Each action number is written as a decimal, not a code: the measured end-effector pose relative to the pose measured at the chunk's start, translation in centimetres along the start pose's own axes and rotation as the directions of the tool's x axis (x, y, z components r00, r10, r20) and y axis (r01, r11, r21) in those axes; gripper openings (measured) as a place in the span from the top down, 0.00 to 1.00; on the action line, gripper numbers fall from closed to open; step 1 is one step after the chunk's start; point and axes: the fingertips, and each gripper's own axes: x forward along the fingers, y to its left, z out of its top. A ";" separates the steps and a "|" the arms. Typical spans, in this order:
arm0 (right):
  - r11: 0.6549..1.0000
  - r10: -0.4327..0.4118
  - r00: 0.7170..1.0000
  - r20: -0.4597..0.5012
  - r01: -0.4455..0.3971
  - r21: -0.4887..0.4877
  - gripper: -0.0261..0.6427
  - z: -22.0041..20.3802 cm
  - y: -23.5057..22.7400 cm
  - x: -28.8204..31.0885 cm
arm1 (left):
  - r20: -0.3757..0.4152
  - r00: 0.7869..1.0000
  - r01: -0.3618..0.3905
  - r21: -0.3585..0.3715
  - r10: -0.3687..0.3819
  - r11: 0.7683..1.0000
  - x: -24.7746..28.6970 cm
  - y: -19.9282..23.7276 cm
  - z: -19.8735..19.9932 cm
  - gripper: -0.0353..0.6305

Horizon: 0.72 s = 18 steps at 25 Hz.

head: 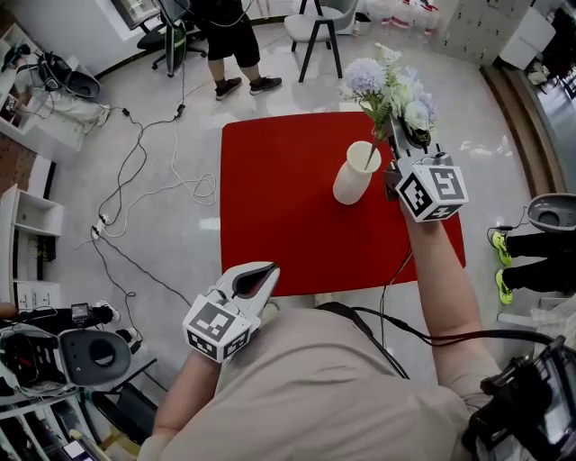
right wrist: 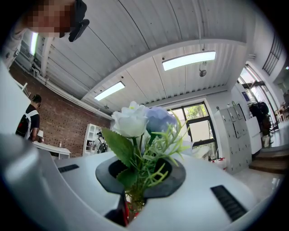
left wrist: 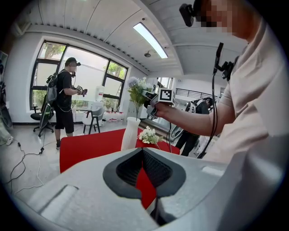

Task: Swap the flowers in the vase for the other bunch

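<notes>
A white vase (head: 355, 176) stands on the red table (head: 279, 207), right of its middle. My right gripper (head: 401, 137) is shut on the stems of a bunch of flowers (head: 385, 83) with lilac and white blooms and green sprigs. It holds them upright just above the vase, and the stem end reaches the vase mouth. In the right gripper view the stems (right wrist: 134, 189) sit pinched between the dark pads. Another small white bunch (left wrist: 149, 135) lies on the table beside the vase (left wrist: 130, 133). My left gripper (head: 256, 278) hangs at the table's near edge, shut and empty.
A person (head: 231, 36) stands on the floor beyond the table, near a chair (head: 317, 27). Cables (head: 144, 180) trail over the floor at the left. Another person's feet in green shoes (head: 500, 261) are at the right. Shelves and gear line the left wall.
</notes>
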 end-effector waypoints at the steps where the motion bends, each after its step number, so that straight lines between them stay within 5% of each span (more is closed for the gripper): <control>1: 1.000 0.000 1.000 -0.004 0.000 0.005 0.87 -0.4 0.0 -0.1 | -0.002 1.000 -0.001 0.002 0.001 1.000 0.0 0.0 0.0 0.94; 18: 0.999 -0.008 0.996 -0.085 0.011 0.033 0.83 -6.2 1.0 -0.9 | -0.025 1.000 -0.010 -0.005 0.010 1.000 -0.5 0.5 -0.5 0.94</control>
